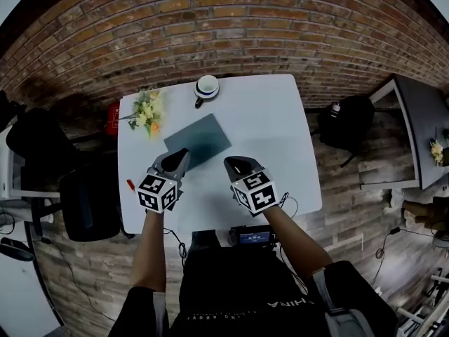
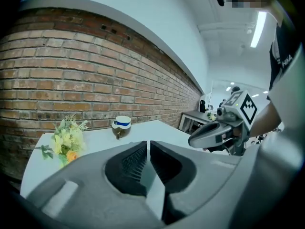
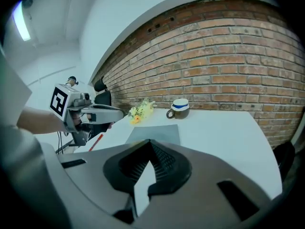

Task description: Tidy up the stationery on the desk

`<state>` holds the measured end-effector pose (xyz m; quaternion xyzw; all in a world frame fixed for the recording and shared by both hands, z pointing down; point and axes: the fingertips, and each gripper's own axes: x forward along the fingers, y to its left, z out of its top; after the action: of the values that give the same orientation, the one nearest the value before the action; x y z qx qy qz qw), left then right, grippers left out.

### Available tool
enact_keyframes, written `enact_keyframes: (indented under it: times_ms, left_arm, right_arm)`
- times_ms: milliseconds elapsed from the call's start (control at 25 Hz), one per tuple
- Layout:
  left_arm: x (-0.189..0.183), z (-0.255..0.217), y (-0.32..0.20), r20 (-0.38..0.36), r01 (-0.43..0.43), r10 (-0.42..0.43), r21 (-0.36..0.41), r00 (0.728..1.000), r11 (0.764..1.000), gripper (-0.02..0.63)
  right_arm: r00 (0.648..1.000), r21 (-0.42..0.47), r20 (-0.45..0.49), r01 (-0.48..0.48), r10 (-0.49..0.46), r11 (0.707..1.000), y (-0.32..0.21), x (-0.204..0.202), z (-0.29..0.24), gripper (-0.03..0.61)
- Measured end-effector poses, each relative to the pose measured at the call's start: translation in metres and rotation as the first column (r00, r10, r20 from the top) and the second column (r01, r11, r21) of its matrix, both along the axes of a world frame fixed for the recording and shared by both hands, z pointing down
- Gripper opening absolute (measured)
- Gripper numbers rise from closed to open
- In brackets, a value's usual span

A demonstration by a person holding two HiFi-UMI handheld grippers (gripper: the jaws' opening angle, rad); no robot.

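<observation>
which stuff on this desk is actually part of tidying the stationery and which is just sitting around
Part of the job:
- dark teal flat rectangular book or pad, mid-desk
- thin red pen, at the desk's left edge

Just lying about:
- bunch of yellow flowers, far left corner
- white cup with a blue band, at the far edge

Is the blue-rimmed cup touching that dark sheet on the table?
Apart. The head view shows a strip of bare white table between the cup and the dark sheet. The right gripper view shows the same gap.
</observation>
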<state>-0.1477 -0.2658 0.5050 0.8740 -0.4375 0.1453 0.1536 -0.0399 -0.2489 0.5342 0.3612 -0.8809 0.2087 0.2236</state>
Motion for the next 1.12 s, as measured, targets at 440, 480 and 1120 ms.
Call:
enact_keyframes:
  times_ms: [440,480,1120]
  left_arm:
    - [-0.042,0.081,-0.058,0.120,-0.103,0.125,-0.177,0.985,0.979,0.177]
    - [-0.045,0.087,-0.063,0.121,-0.107,0.131,-0.190,0.984,0.976,0.187]
    - [-0.055,0.147,-0.098,0.153,-0.176,0.241,-0.348,0.958,0.921,0.242]
  right_arm:
    - [0.978,-0.155,-0.005,-0.208,0.209,0.966,-0.027,-0.031,0.063,0.091]
    - [0.974,-0.168,-0.011,-0.224,0.225,0.960,-0.027,-0.034,0.069,0.099]
    - [0.928,-0.307,-0.019,-0.360,0.373,0.881,-0.031,-0.062,0.121,0.198]
